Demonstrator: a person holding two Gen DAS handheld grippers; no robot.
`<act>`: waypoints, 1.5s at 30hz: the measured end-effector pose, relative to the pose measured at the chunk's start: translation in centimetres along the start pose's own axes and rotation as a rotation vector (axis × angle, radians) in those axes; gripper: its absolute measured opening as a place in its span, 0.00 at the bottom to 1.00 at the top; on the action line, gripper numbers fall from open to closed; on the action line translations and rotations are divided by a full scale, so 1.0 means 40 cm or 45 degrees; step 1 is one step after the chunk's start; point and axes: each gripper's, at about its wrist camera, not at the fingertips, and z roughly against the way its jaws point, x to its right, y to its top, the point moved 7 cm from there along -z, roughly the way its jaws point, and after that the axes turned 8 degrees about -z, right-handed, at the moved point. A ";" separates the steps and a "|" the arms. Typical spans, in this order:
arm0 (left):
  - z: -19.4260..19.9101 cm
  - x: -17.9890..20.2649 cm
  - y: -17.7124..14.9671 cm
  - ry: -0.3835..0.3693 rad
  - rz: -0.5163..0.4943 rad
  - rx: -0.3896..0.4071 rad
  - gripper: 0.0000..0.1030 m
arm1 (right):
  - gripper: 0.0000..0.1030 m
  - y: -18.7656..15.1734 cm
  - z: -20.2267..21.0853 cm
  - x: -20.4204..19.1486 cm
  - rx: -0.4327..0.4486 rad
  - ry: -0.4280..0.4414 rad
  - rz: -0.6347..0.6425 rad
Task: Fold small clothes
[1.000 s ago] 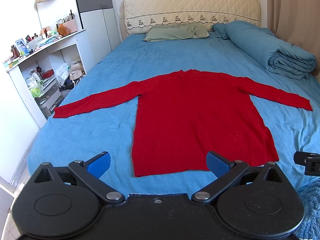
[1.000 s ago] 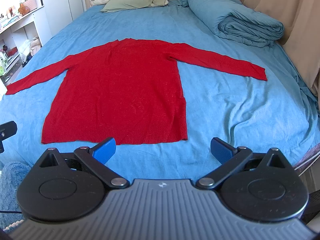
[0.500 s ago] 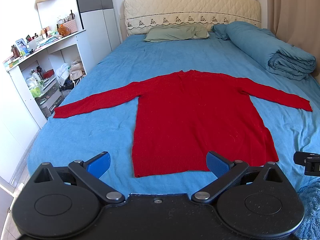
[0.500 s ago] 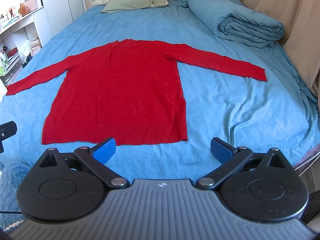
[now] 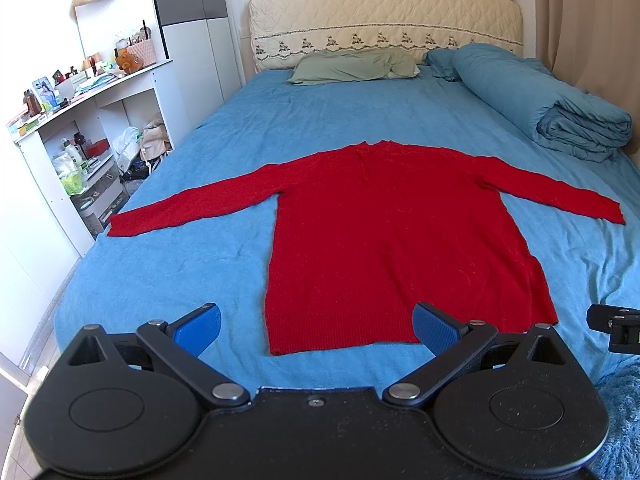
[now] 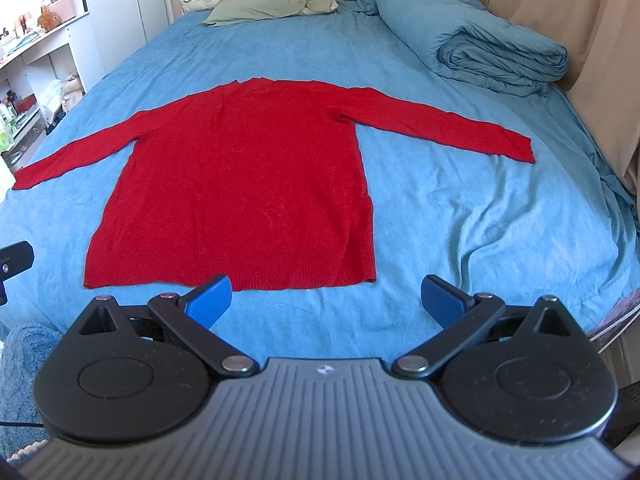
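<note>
Sweater point(image 5: 396, 240) flat as before, jaws unchanged.

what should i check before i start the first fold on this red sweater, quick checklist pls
1. Red sweater lies flat on the blue sheet, body smooth: ok.
2. Both sleeves spread out to the sides, left sleeve and right sleeve: ok.
3. Left gripper open and holding nothing: ok.
4. Right gripper open and holding nothing: ok.
5. Folded duvet and pillow lie apart from the sweater, out of the folding area: ok.
6. Hem straight, with no edge tucked under: looks ok, but the underside cannot be seen.
</note>
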 end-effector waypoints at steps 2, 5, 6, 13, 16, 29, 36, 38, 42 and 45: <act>0.001 0.000 -0.001 0.001 -0.001 -0.002 1.00 | 1.00 0.000 0.000 0.001 0.000 0.002 0.000; 0.000 0.000 0.002 0.002 -0.003 -0.003 1.00 | 1.00 -0.002 0.000 0.000 0.001 0.002 0.001; 0.001 -0.001 0.003 0.001 -0.002 -0.003 1.00 | 1.00 -0.001 0.000 0.000 0.001 0.004 0.000; 0.000 -0.001 0.002 0.001 0.001 -0.002 1.00 | 1.00 -0.001 0.000 0.000 0.001 0.003 0.001; 0.000 -0.002 0.002 0.002 0.002 -0.002 1.00 | 1.00 -0.001 0.000 0.000 0.001 0.004 0.001; 0.003 -0.013 0.002 0.014 0.022 0.007 1.00 | 1.00 0.000 0.003 -0.002 -0.002 0.009 -0.001; -0.027 0.028 0.156 -0.044 -0.011 0.127 1.00 | 1.00 0.069 0.012 0.059 0.062 0.010 -0.066; -0.051 0.055 0.224 -0.066 -0.040 0.170 1.00 | 1.00 0.119 0.004 0.100 0.112 -0.034 -0.085; -0.152 0.124 0.369 -0.136 -0.055 0.203 1.00 | 1.00 0.235 -0.039 0.202 0.196 -0.097 -0.151; -0.269 0.191 0.465 -0.237 -0.050 0.179 1.00 | 1.00 0.315 -0.110 0.292 0.223 -0.136 -0.211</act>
